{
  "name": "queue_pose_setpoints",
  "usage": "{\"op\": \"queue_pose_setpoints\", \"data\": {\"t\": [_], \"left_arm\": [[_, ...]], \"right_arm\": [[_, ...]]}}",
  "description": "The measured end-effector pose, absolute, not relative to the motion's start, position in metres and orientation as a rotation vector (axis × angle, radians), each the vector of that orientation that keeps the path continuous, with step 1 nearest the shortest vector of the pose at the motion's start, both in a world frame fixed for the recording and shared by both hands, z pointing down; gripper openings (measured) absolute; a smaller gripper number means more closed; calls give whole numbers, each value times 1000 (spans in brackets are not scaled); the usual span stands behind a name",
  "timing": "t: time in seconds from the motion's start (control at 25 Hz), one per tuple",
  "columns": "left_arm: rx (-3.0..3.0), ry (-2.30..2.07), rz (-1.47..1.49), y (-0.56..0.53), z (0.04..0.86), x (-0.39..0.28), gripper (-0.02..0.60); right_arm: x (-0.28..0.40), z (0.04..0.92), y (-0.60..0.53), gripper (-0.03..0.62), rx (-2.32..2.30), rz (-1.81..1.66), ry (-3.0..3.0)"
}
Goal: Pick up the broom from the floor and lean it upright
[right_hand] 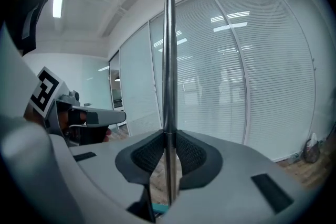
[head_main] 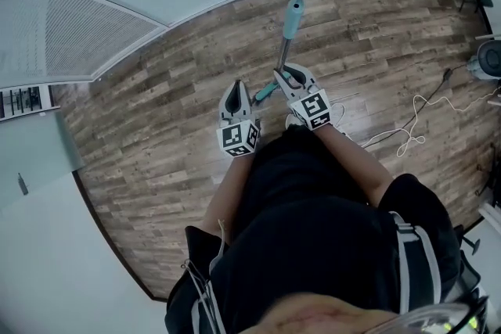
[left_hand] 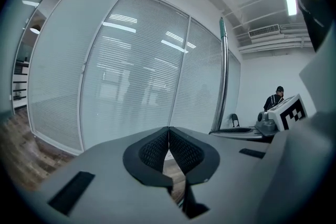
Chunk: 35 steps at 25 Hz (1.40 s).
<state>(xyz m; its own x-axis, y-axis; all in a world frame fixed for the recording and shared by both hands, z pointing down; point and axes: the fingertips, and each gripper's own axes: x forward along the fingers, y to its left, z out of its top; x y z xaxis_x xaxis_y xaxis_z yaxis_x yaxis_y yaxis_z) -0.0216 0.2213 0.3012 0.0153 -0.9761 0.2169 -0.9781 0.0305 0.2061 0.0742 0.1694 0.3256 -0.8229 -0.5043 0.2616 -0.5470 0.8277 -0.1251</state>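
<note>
Wooden floor [head_main: 156, 137] below; right gripper [right_hand: 169, 139] clamps the upright broom [right_hand: 169, 60] pole, left gripper [left_hand: 168, 134] seems closed, empty.

The broom [head_main: 286, 43], a slim silver metal pole with a teal plastic grip capping its top end and a teal plastic piece lower down, stands close to upright in the middle of the scene, over the wood-plank floor [head_main: 156, 145]. Its top leans slightly to the far side. The pole [right_hand: 169, 60] runs vertically between the ribbed black pads of the right gripper [right_hand: 168, 152], which press on it from both sides. Its lower end and brush head are hidden.
</note>
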Motion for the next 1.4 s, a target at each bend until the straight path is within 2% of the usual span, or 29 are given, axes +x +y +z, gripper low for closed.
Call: {"op": "queue_pose_setpoints", "data": {"t": [0.64,1.08,1.4], "left_arm": [[1932,-2165,10,212,274,-36,20],[2028,-2094,30,175,271,-15,20],[2140,-1954,53,111,286,8,20]], "right_arm": [[127,282,102,77,970,193,-2869],[167,278,78,77,1140,213,-2821],[193,283,46,77,1254,220,-2749]]}}
